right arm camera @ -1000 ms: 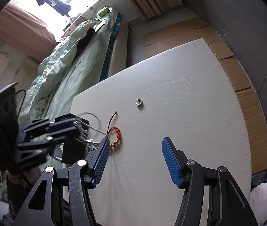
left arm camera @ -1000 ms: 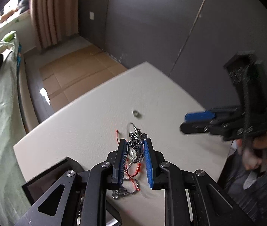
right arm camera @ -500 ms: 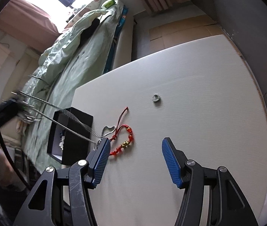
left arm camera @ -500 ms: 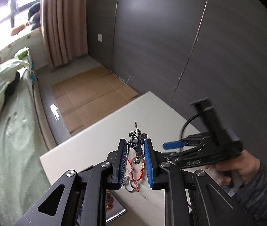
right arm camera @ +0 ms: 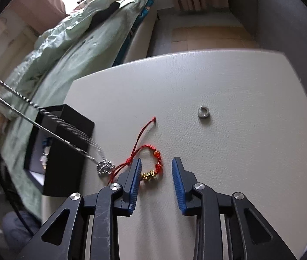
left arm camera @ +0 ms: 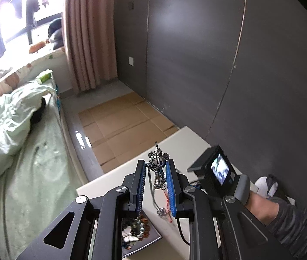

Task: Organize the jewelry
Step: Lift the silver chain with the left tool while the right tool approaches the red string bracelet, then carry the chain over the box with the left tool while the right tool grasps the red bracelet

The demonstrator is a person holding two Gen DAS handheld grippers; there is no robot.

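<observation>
Left gripper (left arm camera: 155,173): we clamp the necklace (left arm camera: 156,169) high so its pendant (right arm camera: 104,167) clears the table (right arm camera: 240,162) | right gripper (right arm camera: 156,170): jaws closing round the bracelet (right arm camera: 151,171), not yet pinching | ring (right arm camera: 203,113) apart | box (right arm camera: 62,151) at table's edge.

Your pale bench (right arm camera: 229,82) carries a red bracelet (right arm camera: 153,169) between the right fingers (right arm camera: 135,177), a ring (right arm camera: 204,112) beyond them, and a black box (right arm camera: 66,151) to their left.
</observation>
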